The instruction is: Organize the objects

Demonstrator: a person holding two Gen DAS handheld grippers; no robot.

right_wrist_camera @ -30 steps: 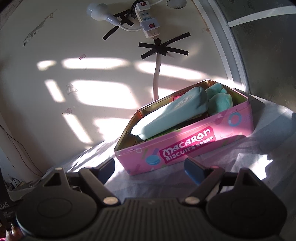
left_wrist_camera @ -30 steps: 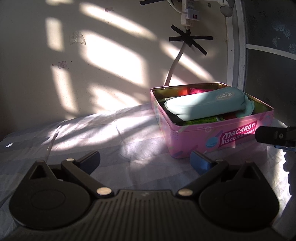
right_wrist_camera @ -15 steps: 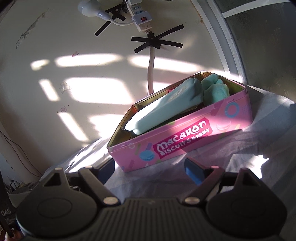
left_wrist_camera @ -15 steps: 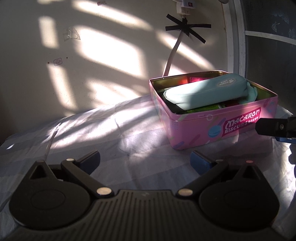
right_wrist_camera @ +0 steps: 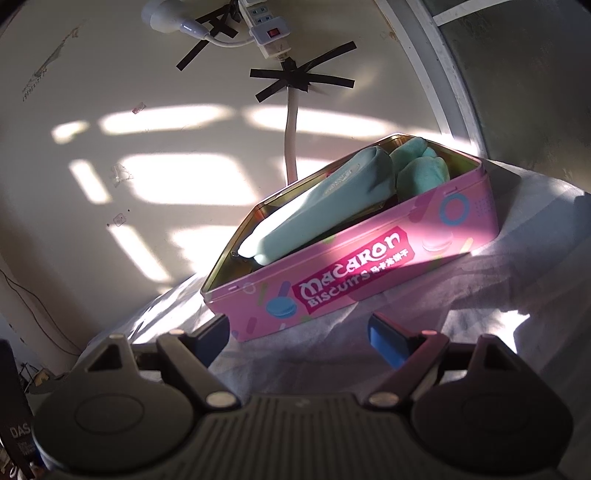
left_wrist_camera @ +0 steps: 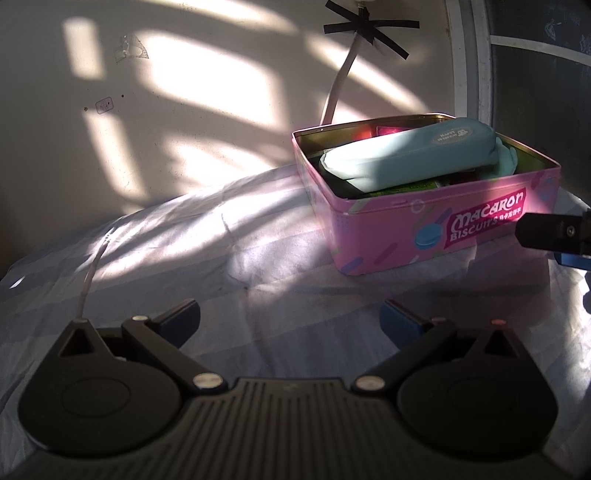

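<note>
A pink "Macaron Biscuits" tin (left_wrist_camera: 373,236) (right_wrist_camera: 332,291) stands open on the white cloth. A pale teal pencil case (left_wrist_camera: 406,155) (right_wrist_camera: 317,214) lies slanted on top of its contents, with a teal soft item (right_wrist_camera: 421,173) beside it. My left gripper (left_wrist_camera: 290,321) is open and empty, low over the cloth, left of and in front of the tin. My right gripper (right_wrist_camera: 301,338) is open and empty, just in front of the tin's long side. Its finger shows at the right edge of the left wrist view (left_wrist_camera: 554,232).
The wall (left_wrist_camera: 184,110) rises right behind the tin, with a taped white cable (right_wrist_camera: 291,133) and power strip (right_wrist_camera: 269,33). A window frame (left_wrist_camera: 476,59) stands at the right. A thin white wire (left_wrist_camera: 90,273) lies on the cloth (left_wrist_camera: 221,251) at left.
Both grippers have dipped and moved slightly closer to the tin, which sits a little higher in view. Both stay open and empty.
</note>
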